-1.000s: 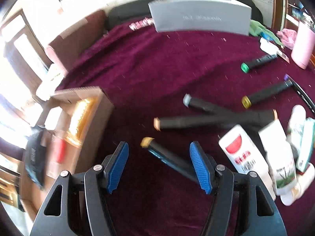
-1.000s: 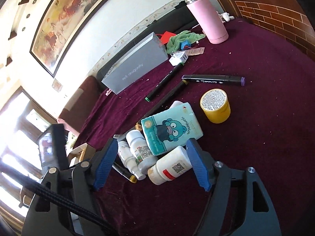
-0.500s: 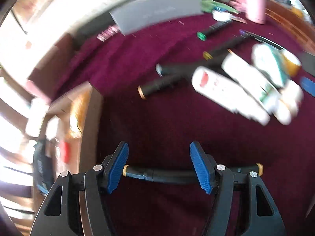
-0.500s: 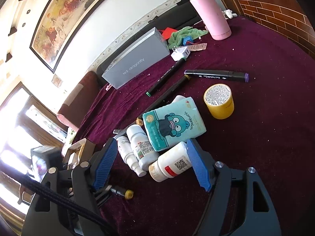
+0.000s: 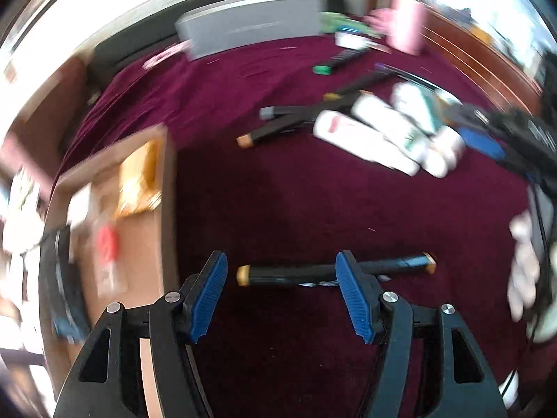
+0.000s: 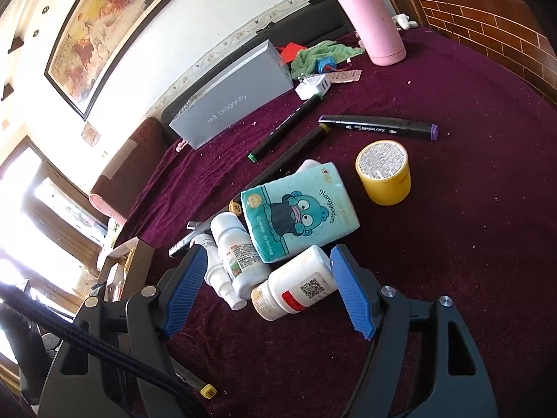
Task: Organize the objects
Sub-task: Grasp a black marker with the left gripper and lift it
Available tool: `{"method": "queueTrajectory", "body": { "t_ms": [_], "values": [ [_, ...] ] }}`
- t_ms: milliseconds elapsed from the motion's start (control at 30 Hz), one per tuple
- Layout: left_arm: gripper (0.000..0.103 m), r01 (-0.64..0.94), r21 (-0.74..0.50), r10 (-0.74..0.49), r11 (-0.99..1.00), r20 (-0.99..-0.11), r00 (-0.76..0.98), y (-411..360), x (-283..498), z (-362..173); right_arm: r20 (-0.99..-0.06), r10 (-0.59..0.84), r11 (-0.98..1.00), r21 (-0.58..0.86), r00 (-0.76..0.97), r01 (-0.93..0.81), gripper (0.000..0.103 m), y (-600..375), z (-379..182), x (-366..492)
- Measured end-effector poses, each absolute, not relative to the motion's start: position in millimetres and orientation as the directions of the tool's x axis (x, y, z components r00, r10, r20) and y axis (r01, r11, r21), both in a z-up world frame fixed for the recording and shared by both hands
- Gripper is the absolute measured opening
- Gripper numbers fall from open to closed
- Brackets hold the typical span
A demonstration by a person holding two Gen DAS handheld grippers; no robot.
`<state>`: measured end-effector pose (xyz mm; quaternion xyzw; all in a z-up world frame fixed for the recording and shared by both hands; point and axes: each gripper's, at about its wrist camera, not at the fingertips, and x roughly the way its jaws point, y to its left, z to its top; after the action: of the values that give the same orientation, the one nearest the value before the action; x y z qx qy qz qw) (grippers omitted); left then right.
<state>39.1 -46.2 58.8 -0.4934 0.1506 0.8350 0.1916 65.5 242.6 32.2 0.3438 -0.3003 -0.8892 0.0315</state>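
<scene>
My left gripper (image 5: pixel 281 257) is open and points down at the maroon cloth. A black marker (image 5: pixel 296 273) with orange end caps lies crosswise at its fingertips. It passes behind the right finger, and no pad presses on it. The same marker's yellow-capped end (image 6: pixel 208 391) shows low in the right wrist view. My right gripper (image 6: pixel 268 249) stands open over a heap of white bottles (image 6: pixel 240 254). A white pill bottle (image 6: pixel 296 289) lies between its pads, apart from both. A teal tissue pack (image 6: pixel 299 212) leans on the heap.
An open cardboard box (image 5: pixel 163 188) with things in it stands left of the marker. More black markers (image 5: pixel 278 125) lie beyond. A yellow jar (image 6: pixel 383 174), purple-capped marker (image 6: pixel 379 126), grey carton (image 6: pixel 233 97), green cloth (image 6: pixel 313 55) and pink flask (image 6: pixel 372 21) sit farther back.
The left gripper swung and rolled. The marker lay slanted between its fingers and now lies crosswise. In the right wrist view that marker slid nearer. The right gripper hardly moved.
</scene>
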Motion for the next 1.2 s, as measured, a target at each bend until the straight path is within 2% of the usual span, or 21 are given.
{"method": "queueTrajectory", "body": {
  "t_ms": [67, 133, 300, 467, 500, 733, 900, 933, 1000, 1033, 1100, 1200],
  "values": [
    [0.059, -0.384, -0.020, 0.203, -0.923, -0.874, -0.442, -60.3, 25.5, 57.7, -0.599, -0.257, -0.822, 0.548, -0.758, -0.154, 0.073, 241.5, 31.5, 64.9],
    [0.059, -0.379, -0.088, 0.258, -0.921, -0.868, -0.425, -65.4, 15.9, 55.2, -0.602, -0.258, -0.822, 0.548, -0.755, -0.156, 0.073, 241.3, 30.5, 64.6],
    [0.059, -0.311, -0.064, 0.182, -0.948, -0.912, -0.368, -68.6, 28.4, 55.4, -0.607, -0.260, -0.822, 0.547, -0.751, -0.158, 0.073, 241.7, 29.1, 63.9],
    [0.059, -0.259, -0.120, 0.193, -0.958, -0.942, -0.276, -50.7, 46.5, 31.2, -0.609, -0.274, -0.820, 0.552, -0.744, -0.150, 0.076, 239.1, 28.5, 62.1],
    [0.062, -0.257, -0.098, 0.175, -0.961, -0.939, -0.295, -43.7, 45.5, 29.5, -0.609, -0.275, -0.821, 0.551, -0.744, -0.147, 0.076, 238.5, 29.0, 62.4],
    [0.061, -0.314, -0.035, 0.155, -0.949, -0.917, -0.366, 7.2, 22.8, 32.4, -0.598, -0.266, -0.817, 0.556, -0.756, -0.152, 0.076, 240.9, 31.0, 65.7],
    [0.061, -0.375, -0.034, 0.223, -0.926, -0.852, -0.473, 9.3, 25.0, 59.4, -0.599, -0.275, -0.815, 0.560, -0.752, -0.148, 0.076, 239.8, 30.4, 64.9],
    [0.061, -0.400, -0.017, 0.238, -0.916, -0.827, -0.509, 8.8, 23.1, 68.5, -0.599, -0.279, -0.814, 0.563, -0.751, -0.147, 0.076, 239.6, 30.0, 64.7],
    [0.063, -0.443, 0.097, 0.214, -0.891, -0.770, -0.600, 12.1, 19.6, 81.5, -0.601, -0.283, -0.812, 0.565, -0.748, -0.146, 0.077, 239.0, 29.3, 63.8],
    [0.063, -0.513, 0.155, 0.232, -0.844, -0.757, -0.610, 17.3, 17.8, 82.6, -0.600, -0.285, -0.811, 0.566, -0.747, -0.145, 0.078, 238.9, 29.4, 63.6],
    [0.063, -0.618, 0.233, 0.235, -0.751, -0.780, -0.580, 26.7, 10.3, 70.9, -0.600, -0.284, -0.812, 0.565, -0.748, -0.145, 0.078, 238.4, 29.6, 63.9],
    [0.064, -0.723, 0.265, 0.212, -0.637, -0.842, -0.496, 28.6, 0.7, 45.9, -0.605, -0.278, -0.815, 0.560, -0.746, -0.150, 0.078, 238.6, 29.1, 63.4]
  ]
}}
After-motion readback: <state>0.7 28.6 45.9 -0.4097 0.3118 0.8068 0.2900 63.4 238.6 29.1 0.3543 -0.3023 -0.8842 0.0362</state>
